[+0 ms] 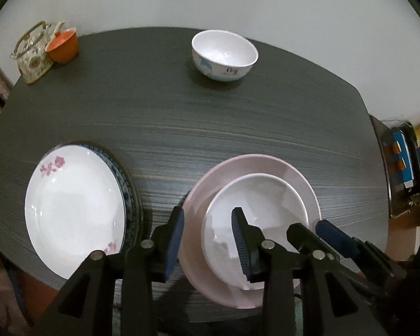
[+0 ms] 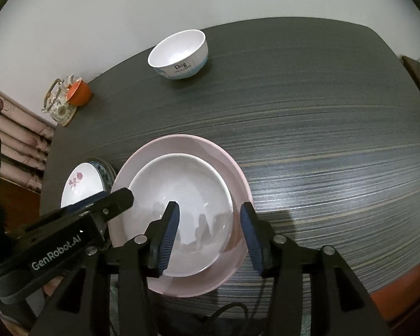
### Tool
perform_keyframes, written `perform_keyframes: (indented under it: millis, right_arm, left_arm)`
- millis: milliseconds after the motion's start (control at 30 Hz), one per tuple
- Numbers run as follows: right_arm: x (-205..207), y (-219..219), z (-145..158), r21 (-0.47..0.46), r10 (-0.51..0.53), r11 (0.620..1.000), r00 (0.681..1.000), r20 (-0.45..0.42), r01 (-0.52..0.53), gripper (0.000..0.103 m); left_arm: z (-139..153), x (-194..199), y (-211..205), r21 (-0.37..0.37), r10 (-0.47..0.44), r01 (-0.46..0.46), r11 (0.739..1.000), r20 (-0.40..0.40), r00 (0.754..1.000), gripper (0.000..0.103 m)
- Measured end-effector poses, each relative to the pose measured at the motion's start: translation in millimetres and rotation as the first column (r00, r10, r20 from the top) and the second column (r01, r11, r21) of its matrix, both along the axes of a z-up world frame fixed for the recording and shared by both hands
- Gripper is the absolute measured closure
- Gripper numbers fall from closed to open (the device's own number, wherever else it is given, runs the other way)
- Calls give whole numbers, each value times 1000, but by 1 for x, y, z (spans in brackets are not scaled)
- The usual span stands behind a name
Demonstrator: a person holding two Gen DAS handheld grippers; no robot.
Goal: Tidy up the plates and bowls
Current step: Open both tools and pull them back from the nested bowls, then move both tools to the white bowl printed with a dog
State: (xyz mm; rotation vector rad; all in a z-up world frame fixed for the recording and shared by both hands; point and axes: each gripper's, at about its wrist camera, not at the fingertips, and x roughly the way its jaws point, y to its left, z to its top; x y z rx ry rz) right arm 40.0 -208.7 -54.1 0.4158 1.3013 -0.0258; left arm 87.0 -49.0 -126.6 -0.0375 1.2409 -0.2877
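White plate nested in pink plate near the table's front edge, both grippers parted over its rims

The plain white plate (image 2: 179, 193) sits inside the wider pink plate (image 2: 232, 165); the left gripper (image 1: 207, 240) straddles their left rims, the right gripper (image 2: 210, 232) their right rims, jaws narrowly apart, gripping nothing. A flowered plate (image 1: 72, 198) tops a blue-patterned plate (image 1: 127, 179) at left. The empty dolphin bowl (image 1: 224, 53) stands far back; bare dark table (image 2: 322, 140) lies between

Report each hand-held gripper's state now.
Left hand-held gripper: open, holding nothing, above the pink plate's rim.
Right hand-held gripper: open, holding nothing, above the white bowl's rim.
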Motion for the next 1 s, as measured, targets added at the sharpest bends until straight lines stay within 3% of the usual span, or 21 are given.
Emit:
perform_keyframes:
  millis: [167,500,767,1000]
  right_arm:
    - [-1,-1,7,-13,5,1000,1000,20,-5,56]
    - [5,-5,15,-51,41,998,997,68,-38,51]
    - [25,-23,15,-77,93,993,992,83,-87,50]
    - [51,-40,15,-58,97,994,989,108,-91,50]
  left_arm:
    - [6,-1,3,-15,-3,4,1000,33,999,59]
    - [18,3,10,-29,-36,40,999,132,991,55]
    - [14,30,22,12,-16,15,1000,139,990,55]
    - [0,64,36,-8,48,-48,999,116,992,55]
